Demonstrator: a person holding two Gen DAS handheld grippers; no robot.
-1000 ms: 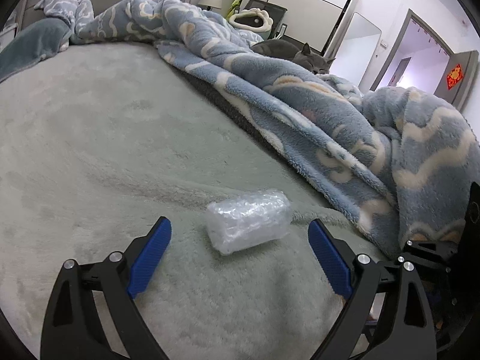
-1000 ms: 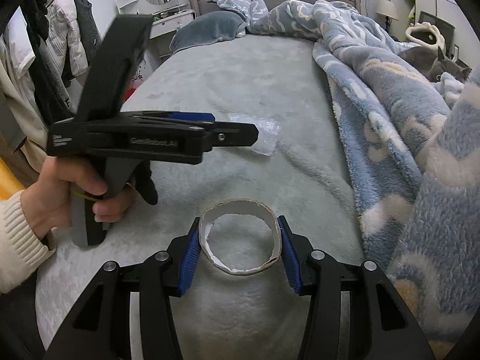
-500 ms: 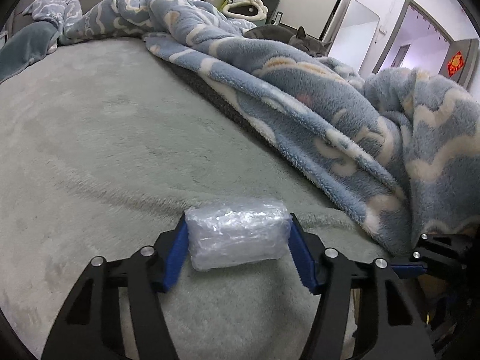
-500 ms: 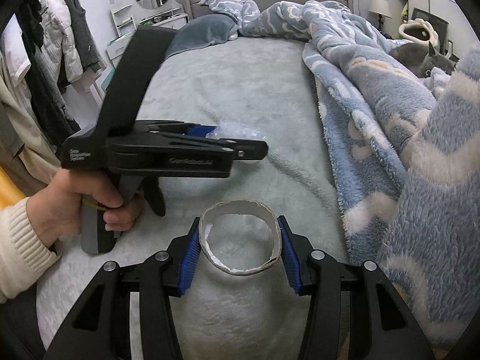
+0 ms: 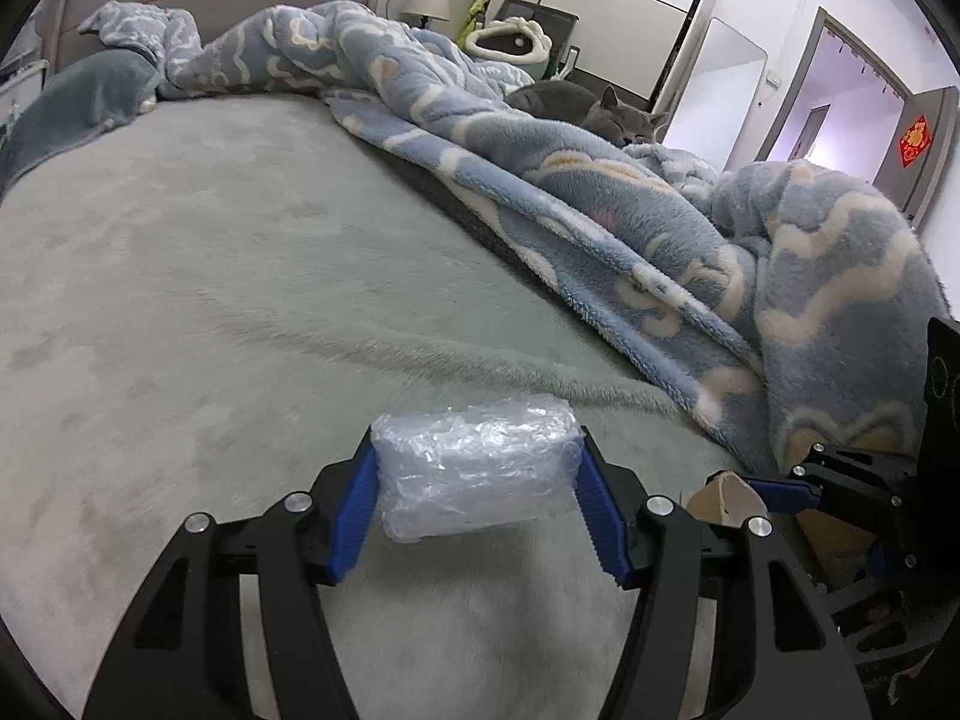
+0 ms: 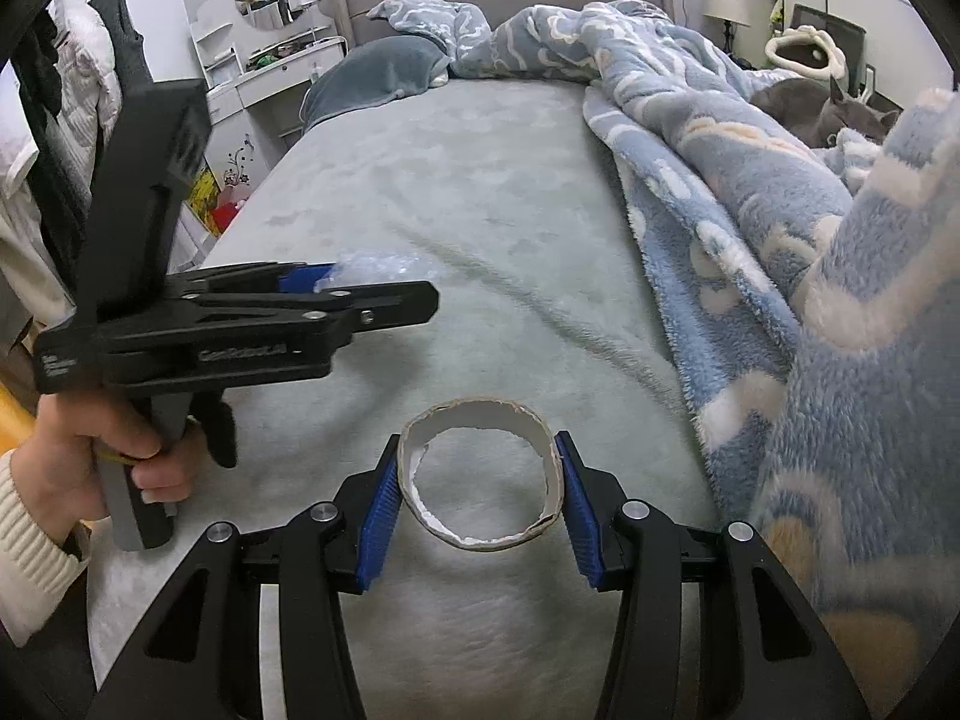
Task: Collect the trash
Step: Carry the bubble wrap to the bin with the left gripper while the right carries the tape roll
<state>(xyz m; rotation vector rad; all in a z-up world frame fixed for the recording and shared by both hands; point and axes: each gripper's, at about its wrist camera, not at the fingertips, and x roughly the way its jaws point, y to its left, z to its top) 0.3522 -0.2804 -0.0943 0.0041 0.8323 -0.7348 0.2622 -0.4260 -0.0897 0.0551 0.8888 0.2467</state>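
Note:
My left gripper [image 5: 477, 495] is shut on a wad of clear bubble wrap [image 5: 477, 474] and holds it just above the grey-green bedsheet [image 5: 240, 276]. In the right wrist view the left gripper [image 6: 336, 291] shows at the left with the bubble wrap [image 6: 375, 267] between its blue pads. My right gripper [image 6: 477, 495] is shut on a cardboard tape-roll ring [image 6: 480, 474], held above the bedsheet [image 6: 480, 192]. The ring's edge [image 5: 723, 495] shows at the lower right of the left wrist view.
A blue fleece blanket [image 5: 660, 222] is heaped along the bed's right side [image 6: 780, 228]. A grey cat [image 5: 594, 111] lies behind it. A pillow [image 6: 375, 75] lies by the headboard. A dresser [image 6: 264, 66] and hanging clothes [image 6: 66, 138] stand left of the bed.
My left gripper closed on the bubble wrap and lifted it off the sheet. The right gripper kept its hold on the ring.

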